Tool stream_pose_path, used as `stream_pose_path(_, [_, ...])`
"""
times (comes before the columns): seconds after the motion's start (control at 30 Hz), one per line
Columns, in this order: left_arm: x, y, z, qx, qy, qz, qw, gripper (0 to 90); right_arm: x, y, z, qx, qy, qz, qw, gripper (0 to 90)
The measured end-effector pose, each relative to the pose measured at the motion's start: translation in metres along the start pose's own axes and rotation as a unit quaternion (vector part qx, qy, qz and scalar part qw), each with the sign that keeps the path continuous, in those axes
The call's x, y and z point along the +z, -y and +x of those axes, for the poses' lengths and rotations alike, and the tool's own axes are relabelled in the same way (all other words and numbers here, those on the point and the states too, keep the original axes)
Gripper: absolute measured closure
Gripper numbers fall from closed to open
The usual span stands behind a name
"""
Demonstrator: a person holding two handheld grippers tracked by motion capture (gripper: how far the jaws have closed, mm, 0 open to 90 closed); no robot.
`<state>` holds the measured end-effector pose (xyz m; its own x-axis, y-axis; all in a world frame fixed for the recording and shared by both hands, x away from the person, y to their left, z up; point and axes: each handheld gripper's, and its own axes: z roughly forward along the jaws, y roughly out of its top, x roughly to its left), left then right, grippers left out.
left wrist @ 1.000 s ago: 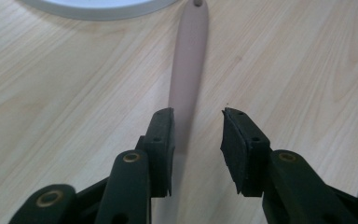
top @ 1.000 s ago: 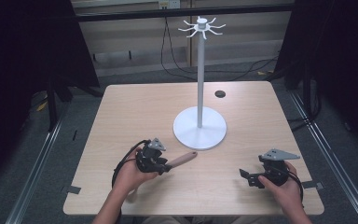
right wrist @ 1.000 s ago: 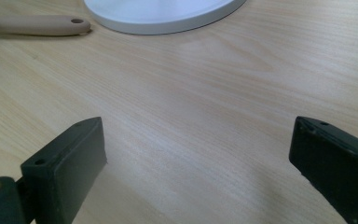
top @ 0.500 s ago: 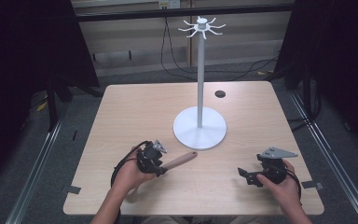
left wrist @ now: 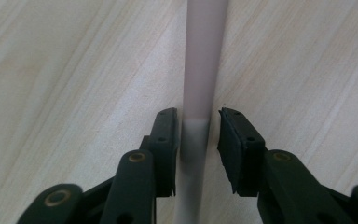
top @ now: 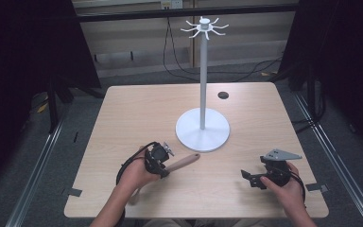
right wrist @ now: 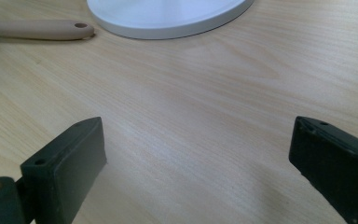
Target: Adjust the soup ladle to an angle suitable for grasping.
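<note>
I see the stand (top: 203, 132) at the table's (top: 137, 109) middle, the utensil handle (top: 184, 162) lying just before its base, my left gripper (top: 162, 163) at the handle's left end, my right gripper (top: 254, 178) well apart to the right.

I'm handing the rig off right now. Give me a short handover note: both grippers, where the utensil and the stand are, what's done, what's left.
Left gripper: jaws astride the beige utensil handle, just been closing; left pad touches, right pad shows a slight gap, so grip not firm.
Right gripper: open, holding nothing, low over the table at the near right.
Handle lies flat on the table, its holed end near the white stand base.
Done: left gripper lined up on the handle.
Left: probably close, lift, and hang it on the stand's top hooks.
</note>
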<state>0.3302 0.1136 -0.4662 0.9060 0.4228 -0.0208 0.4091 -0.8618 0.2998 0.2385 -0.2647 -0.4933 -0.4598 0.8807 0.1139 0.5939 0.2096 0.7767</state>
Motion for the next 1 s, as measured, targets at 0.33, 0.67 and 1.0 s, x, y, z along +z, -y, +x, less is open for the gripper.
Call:
stream_pose_path(0.33, [0.005,-0.015,-0.005,0.015,-0.010,0.036,0.9992,76.7,0.000,0.000,0.001,-0.006,-0.001,0.001,1.0000,3.0])
stream_pose_path(0.67, [-0.017,-0.003,-0.001,-0.005,-0.020,-0.002,0.9998,77.6,0.002,-0.001,0.002,-0.007,-0.003,0.001,1.0000,3.0])
stream_pose_path(1.0, [-0.054,0.003,0.008,-0.049,-0.046,-0.092,0.9935,77.9,0.001,-0.002,0.002,-0.002,0.000,-0.005,1.0000,2.9])
